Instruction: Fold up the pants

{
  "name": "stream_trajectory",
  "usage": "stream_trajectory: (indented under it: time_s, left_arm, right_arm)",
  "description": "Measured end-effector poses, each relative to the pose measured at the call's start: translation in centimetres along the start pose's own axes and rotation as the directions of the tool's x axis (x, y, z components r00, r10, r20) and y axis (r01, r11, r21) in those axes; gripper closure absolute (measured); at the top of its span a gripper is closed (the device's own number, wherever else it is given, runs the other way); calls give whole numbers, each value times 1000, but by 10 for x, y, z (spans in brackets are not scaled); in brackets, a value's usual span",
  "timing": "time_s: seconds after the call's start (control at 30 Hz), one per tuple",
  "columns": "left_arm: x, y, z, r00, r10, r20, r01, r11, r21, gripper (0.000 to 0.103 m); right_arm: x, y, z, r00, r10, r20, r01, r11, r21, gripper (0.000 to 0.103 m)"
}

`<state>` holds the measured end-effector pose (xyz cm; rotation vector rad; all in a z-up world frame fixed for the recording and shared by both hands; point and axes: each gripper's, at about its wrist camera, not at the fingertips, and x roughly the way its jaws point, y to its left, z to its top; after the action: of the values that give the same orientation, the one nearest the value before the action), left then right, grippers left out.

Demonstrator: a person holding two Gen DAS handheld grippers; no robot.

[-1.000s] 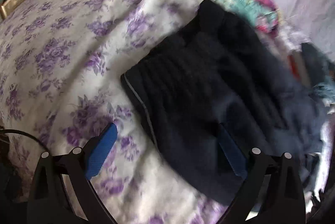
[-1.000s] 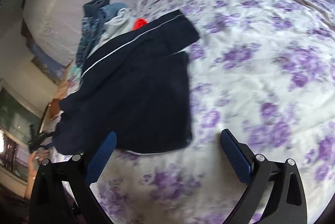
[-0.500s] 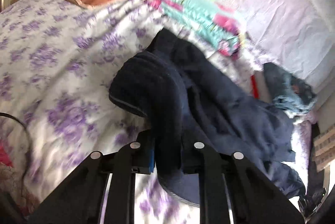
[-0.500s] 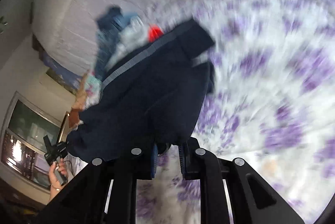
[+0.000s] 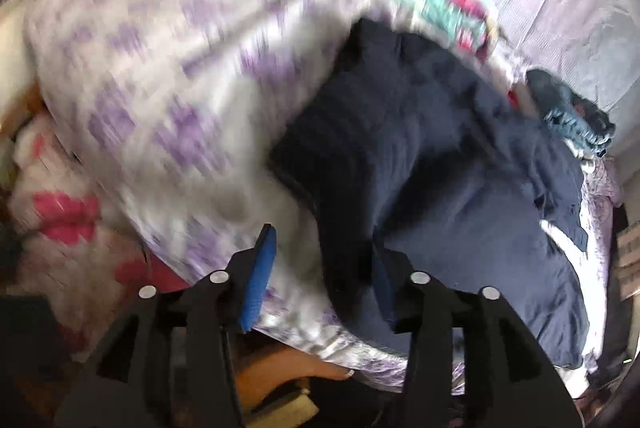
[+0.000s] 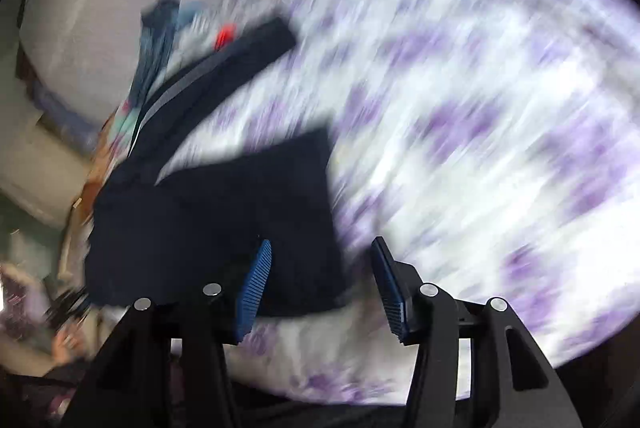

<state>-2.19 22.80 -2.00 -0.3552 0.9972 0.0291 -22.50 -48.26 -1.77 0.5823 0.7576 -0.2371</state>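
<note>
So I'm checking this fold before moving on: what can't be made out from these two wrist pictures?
- Left wrist: the left gripper's right pad is lost against the dark pants; contact unclear.
- Left wrist: motion blur smears the floral bedspread.
- Right wrist: blur hides how neatly the pants lie; the right gripper stands open.
- Right wrist: the clothes pile is too blurred to identify.
</note>
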Motion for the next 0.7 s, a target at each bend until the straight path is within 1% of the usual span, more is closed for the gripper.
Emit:
stream_trajectory:
  time_s: [0.03,0.07,0.1,0.13,0.17,0.2,0.23,0.27,0.3,0.33,0.37,0.43,0.5,0.53,0.57,0.6,0.63,0.67,0.7]
  left_arm:
    - [-16,-6,5,998,36,55,-37,999,25,57]
    - [-28,-11,9,990,81,113,-87,995,46,59]
    - [-40,-20,15,975,124,182,-138,988,68,58]
    - [-54,-32,21,954,150,260,-181,978,100,56]
    - [-62,-42,26,940,153,304,-195,974,115,50]
    - [-68,-49,32,932,139,335,-189,974,122,44]
    - [-69,-60,37,930,103,352,-160,978,137,36]
    - [-67,-69,41,933,78,351,-139,979,151,34]
    - [-56,-81,44,942,52,332,-116,978,176,34]
    - [-46,-88,44,950,36,309,-100,976,194,34]
    - [-32,-96,44,960,24,279,-85,974,211,34]
    - [0,-109,44,978,15,207,-64,971,232,34]
    - [29,-117,42,988,15,152,-52,970,238,34]
    - [41,-121,39,991,27,130,-57,970,237,34]
    - [48,-120,37,993,28,116,-55,970,237,34]
    - [56,-122,37,994,37,105,-61,970,236,34]
    - [63,-120,38,994,50,94,-71,970,233,34]
    - [67,-117,38,995,57,86,-76,970,232,34]
    - [71,-113,39,995,63,82,-81,970,229,34]
  right_arm:
    - [-13,0,9,997,-10,74,10,1000,1,32]
    - [-21,1,21,992,0,127,-1,1000,6,23]
    - [-20,4,32,992,28,125,-28,1000,3,20]
    - [-13,10,43,993,66,101,-65,998,-11,20]
    - [3,21,57,993,98,72,-96,995,-31,20]
    - [21,31,69,993,107,53,-105,994,-39,20]
    - [38,40,77,992,117,36,-116,993,-37,19]
    - [70,49,91,991,131,0,-131,991,-18,19]
    - [93,59,99,991,130,-16,-130,992,2,19]
    - [125,63,110,992,121,-35,-120,992,38,19]
    - [143,68,112,993,112,-44,-110,992,61,19]
    - [192,73,124,992,94,-85,-85,991,108,20]
    - [223,79,127,992,82,-95,-67,986,151,20]
    - [227,85,129,995,70,-67,-60,990,131,24]
    - [231,92,133,994,84,-67,-76,992,104,73]
    - [234,99,136,988,118,-103,-111,991,77,94]
    - [229,102,136,986,132,-100,-125,990,69,94]
    - [209,105,136,992,112,-55,-111,994,23,94]
    - [190,104,136,993,113,-21,-113,994,-5,94]
